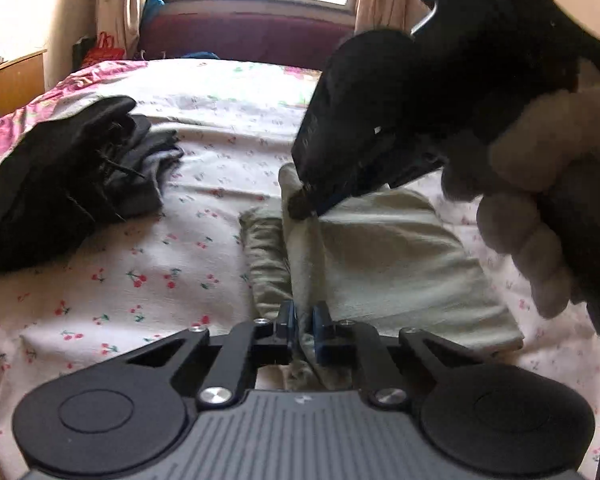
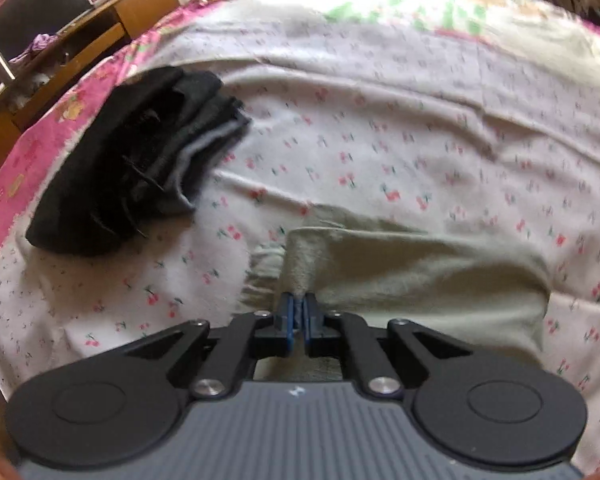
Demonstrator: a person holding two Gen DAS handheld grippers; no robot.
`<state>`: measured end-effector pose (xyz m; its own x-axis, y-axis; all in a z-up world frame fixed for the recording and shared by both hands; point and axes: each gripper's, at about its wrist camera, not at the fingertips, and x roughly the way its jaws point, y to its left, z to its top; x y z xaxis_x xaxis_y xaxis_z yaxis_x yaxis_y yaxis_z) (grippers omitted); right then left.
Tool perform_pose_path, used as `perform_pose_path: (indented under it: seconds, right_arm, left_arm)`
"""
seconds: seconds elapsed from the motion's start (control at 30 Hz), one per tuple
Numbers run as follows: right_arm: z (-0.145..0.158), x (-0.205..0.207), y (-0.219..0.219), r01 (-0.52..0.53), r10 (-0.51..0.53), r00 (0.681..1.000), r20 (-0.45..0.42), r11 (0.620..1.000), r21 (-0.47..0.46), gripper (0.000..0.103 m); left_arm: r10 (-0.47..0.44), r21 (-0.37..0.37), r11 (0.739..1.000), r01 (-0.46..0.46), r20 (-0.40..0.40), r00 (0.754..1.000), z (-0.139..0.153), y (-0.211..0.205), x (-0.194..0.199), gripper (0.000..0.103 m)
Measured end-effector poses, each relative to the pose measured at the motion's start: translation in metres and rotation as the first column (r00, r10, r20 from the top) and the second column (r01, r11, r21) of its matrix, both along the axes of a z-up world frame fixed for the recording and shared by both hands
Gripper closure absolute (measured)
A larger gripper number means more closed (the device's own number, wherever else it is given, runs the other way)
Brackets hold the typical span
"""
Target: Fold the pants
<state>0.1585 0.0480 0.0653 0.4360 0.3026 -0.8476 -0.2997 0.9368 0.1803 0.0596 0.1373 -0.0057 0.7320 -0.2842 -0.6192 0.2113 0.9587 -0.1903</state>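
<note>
The left gripper (image 1: 303,326) is clamped on the near edge of the pants (image 1: 380,256), which lie half folded on the bed (image 1: 160,240). A bit farther along the same raised edge, the right gripper (image 1: 306,208) pinches the cloth too. Only a thin bit sits in each grip, so a quick pull could let it slip, and the fold would flop crooked. Far left is a dark pile of clothes (image 1: 60,176); a big swing might bump it

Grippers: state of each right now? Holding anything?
Left gripper: shut on the pale green pants, pinching a raised fold.
Right gripper: shut on the same pants, farther along that fold.
</note>
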Motion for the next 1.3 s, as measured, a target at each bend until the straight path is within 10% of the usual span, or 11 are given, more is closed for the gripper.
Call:
perform_pose_path:
  seconds: [0.3,0.4,0.6,0.8,1.3]
  right_arm:
    - [-0.036,0.002,0.031,-0.056,0.055,0.998,-0.017,0.997,-0.049,0.087]
    - [-0.013,-0.011,0.018,-0.066,0.066,0.997,0.032,0.998,0.013,0.074]
    - [0.028,-0.059,-0.035,-0.071,0.052,0.980,0.192,0.993,0.090,0.054]
    - [-0.044,-0.076,-0.088,0.096,-0.096,0.995,-0.004,0.995,-0.004,0.054]
    - [-0.004,-0.147,-0.123,0.146,-0.143,0.973,0.179,0.989,-0.006,0.054]
  left_arm:
    - [0.037,0.075,0.997,-0.033,-0.060,0.998,-0.018,0.003,-0.003,0.066]
    - [0.053,0.100,0.994,-0.050,-0.028,0.998,-0.006,0.003,-0.012,0.048]
    - [0.087,0.182,0.980,-0.076,-0.051,0.995,0.002,0.003,-0.027,0.045]
    - [0.109,0.238,0.968,-0.083,-0.101,0.989,-0.003,-0.016,-0.024,0.045]
    - [0.161,0.321,0.935,-0.152,-0.001,0.987,0.026,-0.052,-0.029,0.020]
